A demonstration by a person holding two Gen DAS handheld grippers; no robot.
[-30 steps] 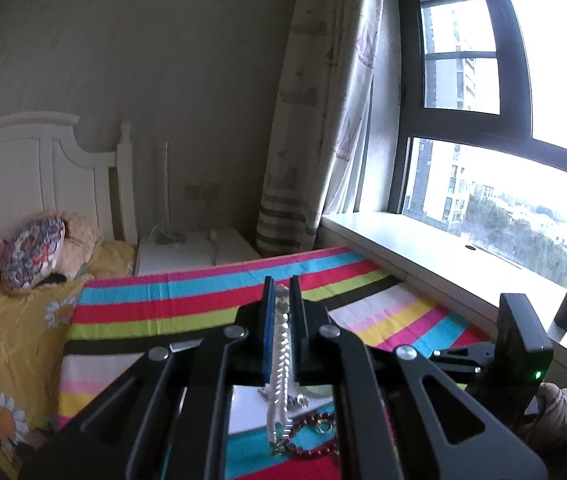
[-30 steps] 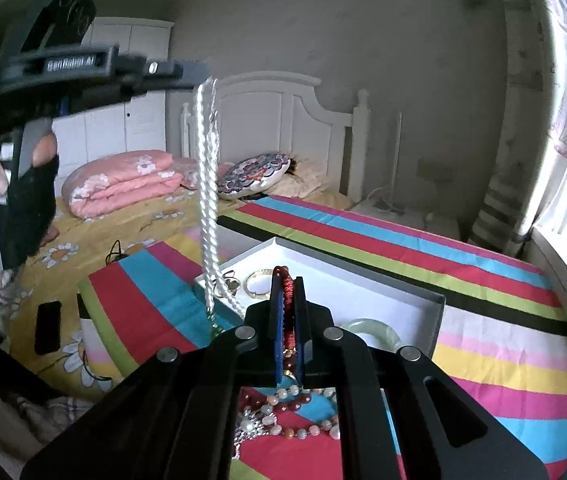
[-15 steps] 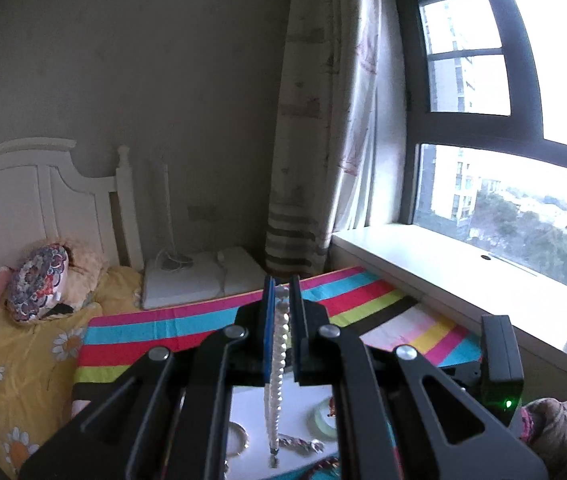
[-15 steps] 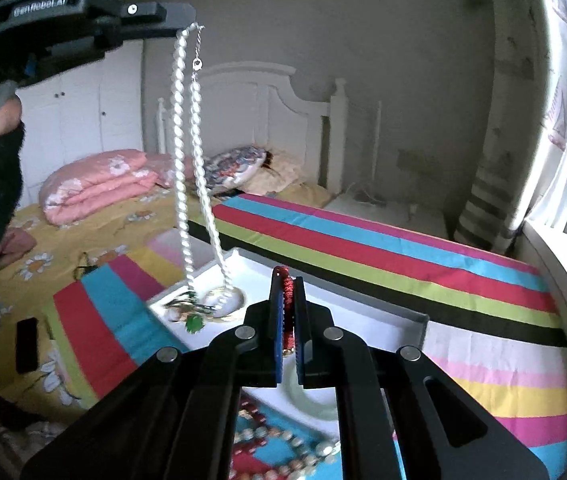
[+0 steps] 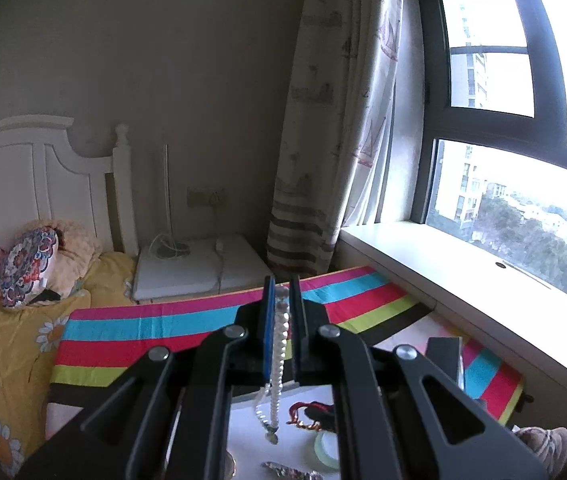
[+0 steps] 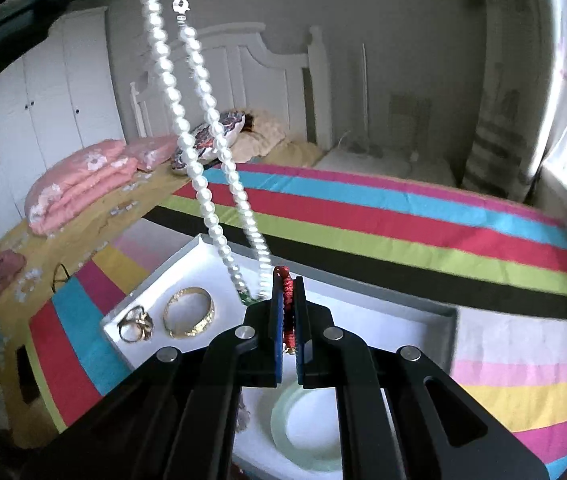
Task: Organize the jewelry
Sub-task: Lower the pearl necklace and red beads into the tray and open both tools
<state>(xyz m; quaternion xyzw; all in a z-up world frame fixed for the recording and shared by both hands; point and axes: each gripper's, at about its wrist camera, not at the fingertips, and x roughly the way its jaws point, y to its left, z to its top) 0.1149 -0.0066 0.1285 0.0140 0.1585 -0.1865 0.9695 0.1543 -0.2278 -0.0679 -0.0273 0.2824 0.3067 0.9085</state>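
Left gripper [image 5: 281, 296]: clamped on the pearl necklace [image 6: 203, 160], its jaws nearly together with the beads pinched between the pads; the strand hangs straight down below it.
Right gripper [image 6: 287, 304]: closed tight on a red beaded strand [image 6: 288, 304], which runs up between its pads and dangles below the fingertips.
Pearl necklace: a doubled loop, clasp near the top by the left gripper, its lower end with a small green piece swinging just ahead of the right gripper's tips and above the white tray [image 6: 423, 320].
White tray: directly under and ahead of both grippers, resting on the striped blanket [image 6: 403, 216].
Already in the tray: a gold bangle [image 6: 189, 312] and some small rings [image 6: 135, 324] ahead and to the left of the right gripper, a pale green jade bangle [image 6: 307, 428] beneath its jaws.
Step in hand: both pieces look to be carried over the tray for placing; neither is set down yet.
Next move calls for: lowering each strand into bare tray floor, clear of the bangles, then parting the jaws.
Risk: the hanging pearls sit close to the red strand, so the two could tangle unless the hands keep apart.
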